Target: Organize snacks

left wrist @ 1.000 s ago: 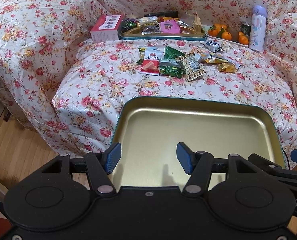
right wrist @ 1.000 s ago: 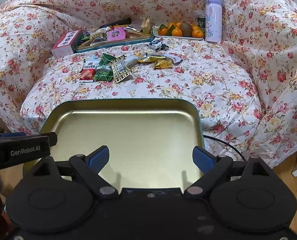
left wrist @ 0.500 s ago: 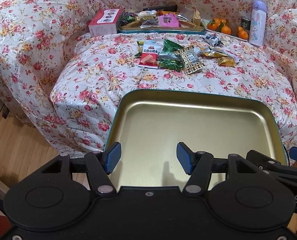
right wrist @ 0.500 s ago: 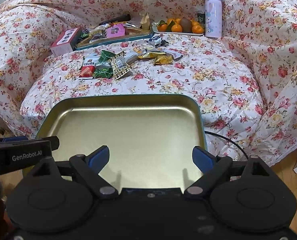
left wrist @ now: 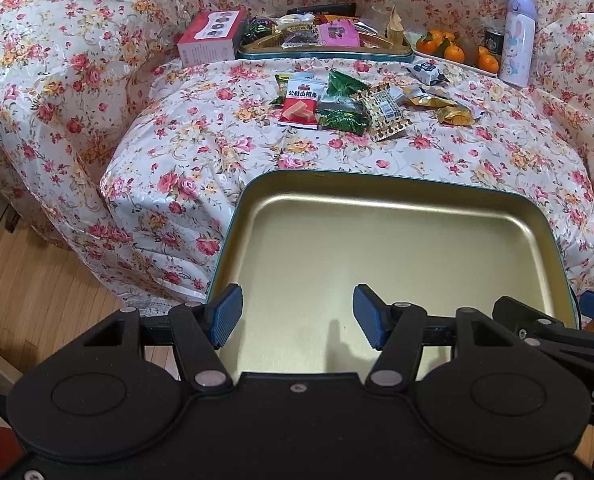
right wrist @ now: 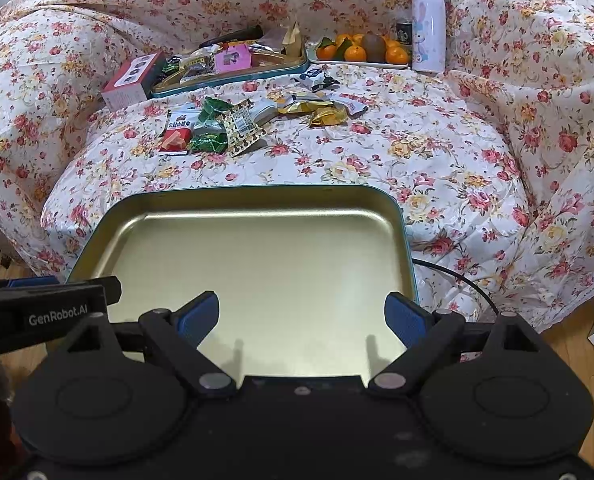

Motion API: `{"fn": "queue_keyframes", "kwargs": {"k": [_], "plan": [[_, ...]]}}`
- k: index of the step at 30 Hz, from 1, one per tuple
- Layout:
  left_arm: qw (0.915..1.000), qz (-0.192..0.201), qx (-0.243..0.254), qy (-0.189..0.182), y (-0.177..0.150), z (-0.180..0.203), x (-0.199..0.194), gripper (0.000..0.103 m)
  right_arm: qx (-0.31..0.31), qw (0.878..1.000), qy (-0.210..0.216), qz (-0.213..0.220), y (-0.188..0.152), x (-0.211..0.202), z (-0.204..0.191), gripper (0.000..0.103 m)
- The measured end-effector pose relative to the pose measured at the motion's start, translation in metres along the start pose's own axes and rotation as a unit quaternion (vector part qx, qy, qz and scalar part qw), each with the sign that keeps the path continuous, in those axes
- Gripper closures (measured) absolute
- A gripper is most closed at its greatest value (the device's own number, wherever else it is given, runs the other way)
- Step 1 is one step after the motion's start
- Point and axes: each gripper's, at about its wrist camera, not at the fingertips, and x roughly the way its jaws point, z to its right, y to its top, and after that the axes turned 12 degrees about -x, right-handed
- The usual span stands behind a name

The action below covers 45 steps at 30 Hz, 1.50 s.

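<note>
gold tray empty, near sofa edge. both grippers, left and right, spread, holding nothing. next: reach for snacks.

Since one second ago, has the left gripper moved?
Yes. In the left wrist view the snack pile sits lower than before, and the sofa cushion looms larger: it advanced.

- Left gripper at lower centre, jaws apart above an empty gold tin tray
- Loose snack packets on the floral cover at upper centre
- Filled tin behind them, white bottle upper right
</note>
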Motion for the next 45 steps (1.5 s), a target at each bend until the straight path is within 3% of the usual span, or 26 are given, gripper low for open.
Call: {"fn": "queue_keyframes", "kwargs": {"k": [30,37,45], "plan": [[0.9997,-0.02,-0.01,-0.007,0.002,-0.002,0.014,0.039,-0.002,1.0,0.002,-0.021,0.002,0.013,0.001,0.012],[0.9999,0.01,-0.004,-0.002,0.016,0.0,0.016,0.039,0.009,1.0,-0.005,-0.014,0.012,0.016,0.011,0.023],[0.9998,0.01,-0.01,-0.015,0.048,0.001,0.037,0.041,0.032,0.999,0.004,-0.03,0.036,0.035,0.03,0.023]]}}
